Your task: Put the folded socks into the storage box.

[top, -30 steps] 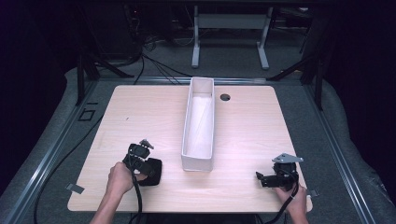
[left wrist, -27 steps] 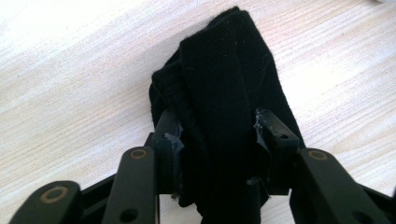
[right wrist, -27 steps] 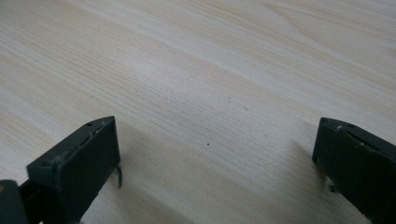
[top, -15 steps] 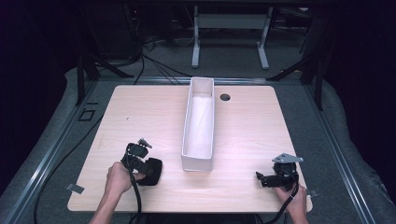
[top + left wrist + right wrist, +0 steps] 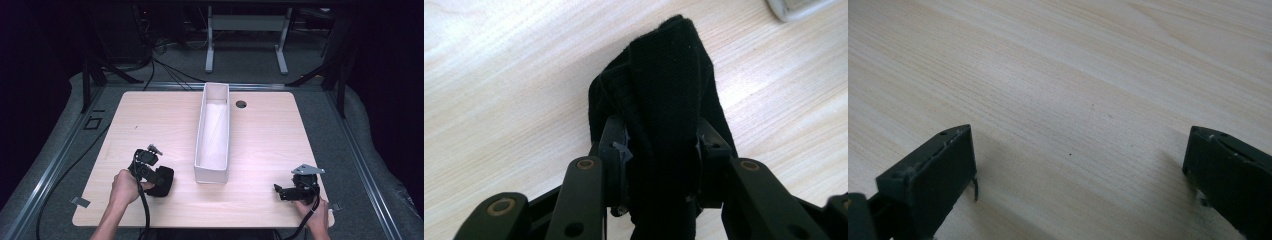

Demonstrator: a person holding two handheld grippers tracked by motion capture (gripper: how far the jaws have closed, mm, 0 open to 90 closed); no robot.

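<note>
A folded black cloth [image 5: 164, 181] lies on the wooden table [image 5: 150, 120], left of the white box and near the front. My left gripper [image 5: 154, 175] is shut on it. In the left gripper view both pads press the sides of the black cloth [image 5: 664, 85], which stands up between the jaws of the left gripper [image 5: 663, 150]. My right gripper [image 5: 278, 191] rests low at the front right of the table, pointing left. In the right gripper view the right gripper [image 5: 1080, 155] stands open, with bare wood between its fingertips.
A long, narrow white box [image 5: 212, 174] stands open-topped along the table's middle, its near end between the two grippers. A round cable hole [image 5: 241, 104] sits in the table beside its far end. Cables and metal frame legs lie on the floor behind.
The left gripper has shifted slightly at the black cloth. The right gripper has kept still.
</note>
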